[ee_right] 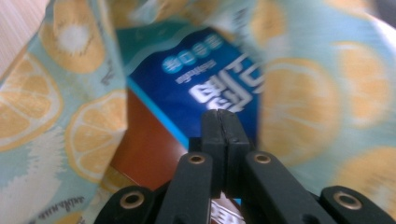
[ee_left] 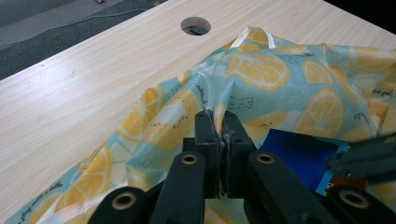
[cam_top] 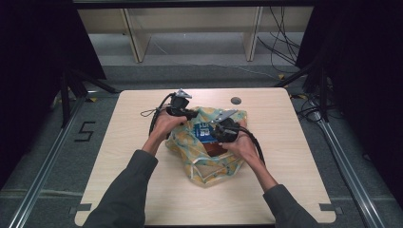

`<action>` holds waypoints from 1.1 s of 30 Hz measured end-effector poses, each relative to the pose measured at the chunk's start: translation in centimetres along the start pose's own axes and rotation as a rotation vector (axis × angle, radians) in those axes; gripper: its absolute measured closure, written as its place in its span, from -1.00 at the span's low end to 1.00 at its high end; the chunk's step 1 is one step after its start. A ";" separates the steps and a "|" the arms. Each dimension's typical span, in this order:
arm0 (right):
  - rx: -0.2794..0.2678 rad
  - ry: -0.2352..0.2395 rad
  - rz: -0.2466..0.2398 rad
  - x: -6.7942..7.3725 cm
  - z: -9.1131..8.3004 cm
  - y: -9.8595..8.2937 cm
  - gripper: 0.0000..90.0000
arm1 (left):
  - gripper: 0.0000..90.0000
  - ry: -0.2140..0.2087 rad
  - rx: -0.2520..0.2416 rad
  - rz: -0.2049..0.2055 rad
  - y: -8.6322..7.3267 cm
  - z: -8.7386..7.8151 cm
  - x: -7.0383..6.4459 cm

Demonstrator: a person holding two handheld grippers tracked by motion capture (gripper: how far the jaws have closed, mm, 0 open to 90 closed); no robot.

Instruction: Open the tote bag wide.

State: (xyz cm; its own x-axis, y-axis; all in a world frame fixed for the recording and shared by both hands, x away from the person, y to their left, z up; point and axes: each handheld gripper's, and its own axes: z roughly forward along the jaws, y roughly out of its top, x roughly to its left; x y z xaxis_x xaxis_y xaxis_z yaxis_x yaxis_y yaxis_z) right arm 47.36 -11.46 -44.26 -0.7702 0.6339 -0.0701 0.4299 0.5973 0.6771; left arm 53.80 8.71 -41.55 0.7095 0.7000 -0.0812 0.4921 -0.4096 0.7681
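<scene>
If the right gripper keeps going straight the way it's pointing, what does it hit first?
Most likely the blue packet just beyond the right gripper, inside the lemon-print bag; depth is unclear through the blur.

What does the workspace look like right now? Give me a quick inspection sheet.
Surface: light wood table with a round hole.
Job's things: lemon-print bag; blue packet in its mouth.
Clutter: nothing seen.
Grippers: left gripper shut on a pinch of bag fabric; right gripper shut, against the packet, grip unclear.
Cables: one trails from each gripper; more on the floor beyond.
Surroundings: grey floor, wooden frame, black curtains.
</scene>
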 end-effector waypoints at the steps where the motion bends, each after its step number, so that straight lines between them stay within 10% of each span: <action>1: 0.035 -0.013 -0.015 0.3 0.3 0.1 1.00 | 0.93 0.003 0.002 0.007 0.0 0.0 0.0; 7: 0.104 -0.226 -0.008 -2.3 0.6 0.2 1.00 | 0.79 -0.025 0.027 0.033 -0.4 -0.1 0.0; 11: 0.079 -0.293 0.117 -5.6 -0.1 -0.3 1.00 | 0.77 -0.011 0.070 0.071 -0.7 0.5 -0.4; 23: 0.086 -0.223 0.243 -7.8 0.3 -2.0 1.00 | 0.87 0.135 0.120 0.101 -2.1 2.6 0.7; 33: -0.035 -0.106 0.174 -4.8 -2.2 -0.7 0.95 | 0.60 0.116 0.075 0.135 -0.8 -0.5 -1.5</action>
State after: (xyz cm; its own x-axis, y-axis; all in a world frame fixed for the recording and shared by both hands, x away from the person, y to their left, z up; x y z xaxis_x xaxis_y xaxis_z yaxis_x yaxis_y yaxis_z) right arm 49.69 -15.96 -42.78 -0.6310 0.7754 -0.0256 0.5343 0.4582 0.7103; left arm 52.11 8.28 -41.77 0.7106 0.6970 0.0962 0.4359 -0.5435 0.7173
